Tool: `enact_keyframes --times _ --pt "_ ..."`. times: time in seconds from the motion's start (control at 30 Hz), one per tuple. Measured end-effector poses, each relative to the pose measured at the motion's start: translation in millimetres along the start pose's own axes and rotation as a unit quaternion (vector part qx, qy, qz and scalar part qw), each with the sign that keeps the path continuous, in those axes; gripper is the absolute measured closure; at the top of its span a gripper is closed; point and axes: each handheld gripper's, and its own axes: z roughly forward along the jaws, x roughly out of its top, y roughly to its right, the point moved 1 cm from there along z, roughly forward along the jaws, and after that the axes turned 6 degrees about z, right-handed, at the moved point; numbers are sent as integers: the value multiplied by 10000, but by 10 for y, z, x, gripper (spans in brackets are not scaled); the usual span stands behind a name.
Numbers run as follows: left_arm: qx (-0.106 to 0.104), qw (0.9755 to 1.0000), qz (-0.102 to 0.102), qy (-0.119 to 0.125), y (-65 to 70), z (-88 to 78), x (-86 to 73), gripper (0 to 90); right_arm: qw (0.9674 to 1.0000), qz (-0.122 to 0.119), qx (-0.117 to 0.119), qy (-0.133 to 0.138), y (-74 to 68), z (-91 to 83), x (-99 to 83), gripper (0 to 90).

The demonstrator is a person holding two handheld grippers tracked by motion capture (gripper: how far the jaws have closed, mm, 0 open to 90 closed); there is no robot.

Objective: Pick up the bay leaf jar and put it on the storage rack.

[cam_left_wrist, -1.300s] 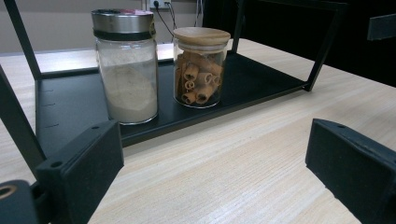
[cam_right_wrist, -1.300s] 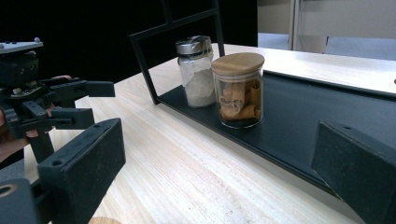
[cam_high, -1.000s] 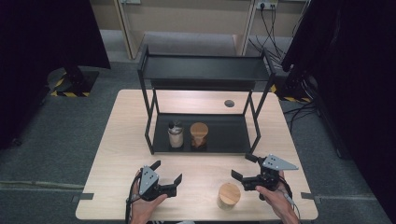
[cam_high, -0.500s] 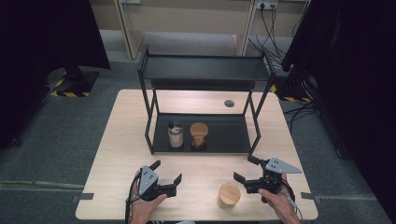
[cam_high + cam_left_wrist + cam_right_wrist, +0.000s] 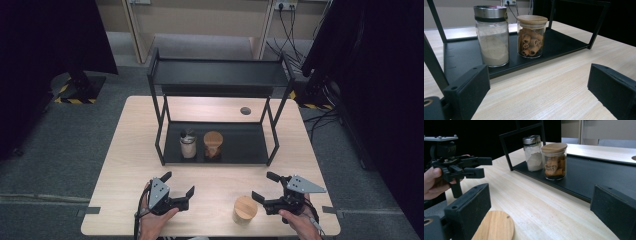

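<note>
So we're looking at the wooden-lidded jar (image 5: 245,210) sitting near the front edge of the counter (image 5: 135,150), toward its front right corner, just beside the right tool (image 5: 262,188) and not touching it. The right tool's jaws are spread wide with nothing in them, pointed left at the jar. In the right gripper view the lid (image 5: 494,226) peeks in low, right next to one jaw. The left tool (image 5: 178,185) is also wide open and empty, well apart from the jar, near the front edge on the left side.

Handling guess: it looks like a short round canister, and going by the cinnamon jar (image 5: 531,36) on the rack's bottom shelf (image 5: 564,45) it's probably glass under that lid, though we can't really see the body here. If so, it's stiff, smooth and a bit slippery, and it won't forgive a drop. We can't tell whether it's full, so weight is unknown; we'd assume moderate.

Where we'd grab: around the body, below the lid, jaws on opposite sides. We wouldn't take it by the lid alone, since those wooden lids often just sit in with a seal and could pop off. Round walls mean it can squirt out sideways if the squeeze is off-centre, so we'd line up through the middle and close gently

The shaker jar (image 5: 492,36) sits just beside the cinnamon one
</note>
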Motion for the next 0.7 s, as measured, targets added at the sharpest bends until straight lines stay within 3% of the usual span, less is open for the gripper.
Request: enact_keyframes --times 0.7 --pt "17 10000 3 13 1 -5 -1 32 9990 -333 157 -271 -233 5 -118 28"
